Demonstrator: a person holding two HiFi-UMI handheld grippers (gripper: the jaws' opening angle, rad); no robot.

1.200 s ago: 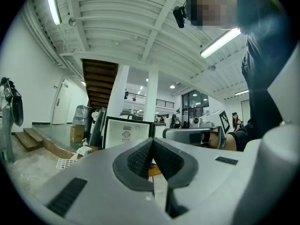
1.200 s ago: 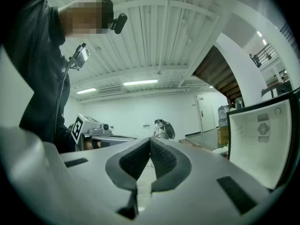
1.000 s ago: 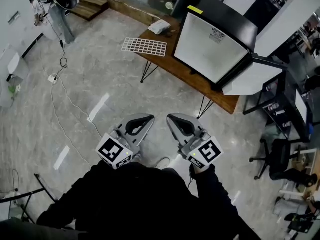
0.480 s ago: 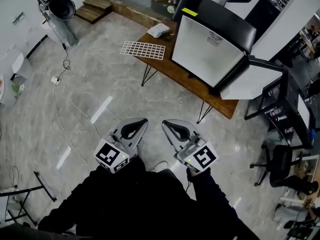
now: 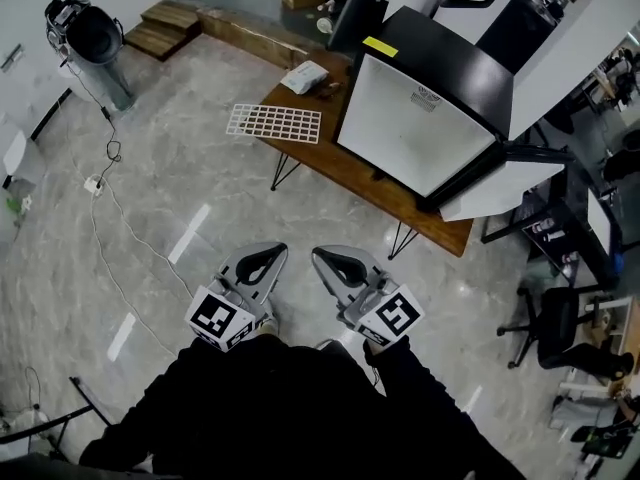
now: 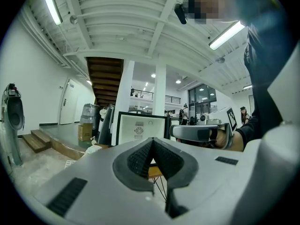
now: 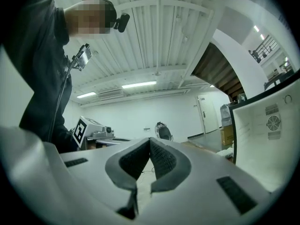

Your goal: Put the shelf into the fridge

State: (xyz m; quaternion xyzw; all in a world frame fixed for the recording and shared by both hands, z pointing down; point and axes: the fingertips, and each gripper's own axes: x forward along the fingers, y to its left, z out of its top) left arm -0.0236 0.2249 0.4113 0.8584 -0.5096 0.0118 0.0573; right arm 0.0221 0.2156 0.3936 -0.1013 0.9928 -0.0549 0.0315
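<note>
A white wire shelf [image 5: 274,123] lies flat on the left end of a wooden table [image 5: 360,163], partly overhanging its edge. To its right on the same table stands a small black fridge [image 5: 425,108], its white door [image 5: 495,173] swung open at the right. My left gripper [image 5: 275,251] and right gripper [image 5: 322,258] are held side by side close to the body, well short of the table, both shut and empty. The fridge [image 6: 140,128] shows beyond the shut jaws in the left gripper view, and its white inside [image 7: 269,135] fills the right of the right gripper view.
A white packet [image 5: 304,75] lies on the table's far end. A cable [image 5: 120,208] runs across the marble floor at left. A stand with a dark helmet-like hood [image 5: 85,38] is at the far left; office chairs [image 5: 560,333] and desks stand at right.
The person has stepped closer to the table, so table, shelf and fridge sit slightly lower and nearer in the head view. Both grippers stay shut, held together.
</note>
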